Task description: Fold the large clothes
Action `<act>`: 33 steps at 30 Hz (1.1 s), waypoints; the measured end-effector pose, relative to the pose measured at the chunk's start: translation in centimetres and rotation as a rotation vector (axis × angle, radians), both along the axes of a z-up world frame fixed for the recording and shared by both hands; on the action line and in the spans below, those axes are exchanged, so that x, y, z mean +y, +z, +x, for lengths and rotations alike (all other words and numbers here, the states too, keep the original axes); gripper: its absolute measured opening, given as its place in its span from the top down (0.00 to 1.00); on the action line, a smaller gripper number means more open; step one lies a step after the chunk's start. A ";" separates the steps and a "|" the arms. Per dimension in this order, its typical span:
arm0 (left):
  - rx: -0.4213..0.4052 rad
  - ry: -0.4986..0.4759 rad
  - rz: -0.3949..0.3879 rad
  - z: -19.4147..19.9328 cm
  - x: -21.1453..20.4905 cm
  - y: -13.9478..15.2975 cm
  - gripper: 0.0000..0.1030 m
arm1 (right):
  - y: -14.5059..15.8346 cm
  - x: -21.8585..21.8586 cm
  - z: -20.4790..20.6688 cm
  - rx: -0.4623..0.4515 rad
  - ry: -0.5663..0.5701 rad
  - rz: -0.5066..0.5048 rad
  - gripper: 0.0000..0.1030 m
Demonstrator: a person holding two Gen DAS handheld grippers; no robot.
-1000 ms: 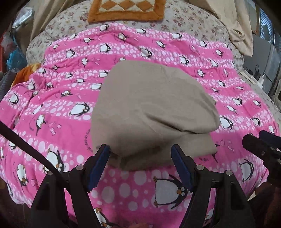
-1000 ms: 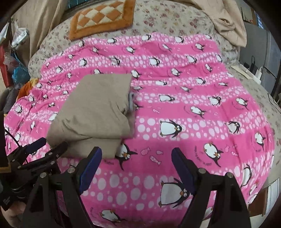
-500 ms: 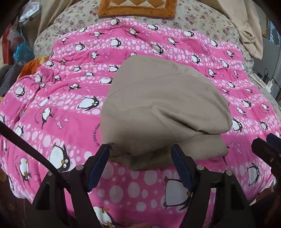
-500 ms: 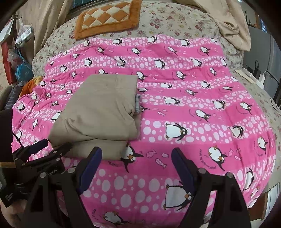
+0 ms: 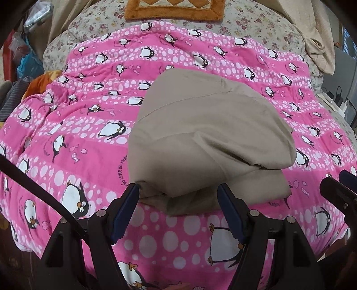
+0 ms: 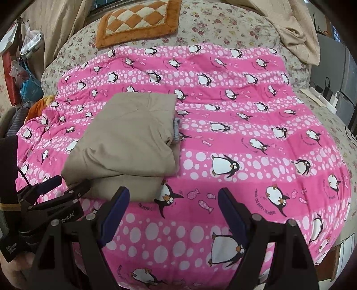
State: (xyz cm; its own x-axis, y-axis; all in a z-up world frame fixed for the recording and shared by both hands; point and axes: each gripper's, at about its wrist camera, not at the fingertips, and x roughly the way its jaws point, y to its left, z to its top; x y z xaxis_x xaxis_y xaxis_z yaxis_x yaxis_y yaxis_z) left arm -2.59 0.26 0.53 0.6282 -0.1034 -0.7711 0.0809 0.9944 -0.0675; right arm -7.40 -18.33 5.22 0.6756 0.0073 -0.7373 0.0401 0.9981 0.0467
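A beige garment (image 5: 207, 138) lies folded in a thick stack on a pink penguin blanket (image 5: 84, 138). It also shows in the right wrist view (image 6: 129, 142), with a grey-blue edge poking out at its right side. My left gripper (image 5: 178, 200) is open and empty, its fingertips right at the garment's near edge. My right gripper (image 6: 171, 200) is open and empty over the blanket, to the right of the garment's near corner. The left gripper (image 6: 62, 185) shows at the left of the right wrist view.
An orange checked cushion (image 6: 138, 20) lies at the bed's far end on a floral sheet (image 6: 223, 29). Beige cloth (image 6: 296, 38) is heaped at the far right. Bags and clutter (image 6: 24, 73) stand left of the bed. Cables and a power strip (image 6: 328, 98) lie at right.
Both grippers have pulled back a little from the bed and risen. The folded garment has stayed in place. Both stay open.
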 end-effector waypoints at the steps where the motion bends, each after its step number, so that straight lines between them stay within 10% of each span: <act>1: 0.000 -0.002 0.000 0.0 0.1 0.0 0.47 | 0.0 0.0 0.0 0.001 0.000 0.001 0.18; 33: 0.002 0.001 0.000 0.0 0.2 0.0 0.47 | -0.3 0.5 0.1 0.010 0.026 -0.014 0.18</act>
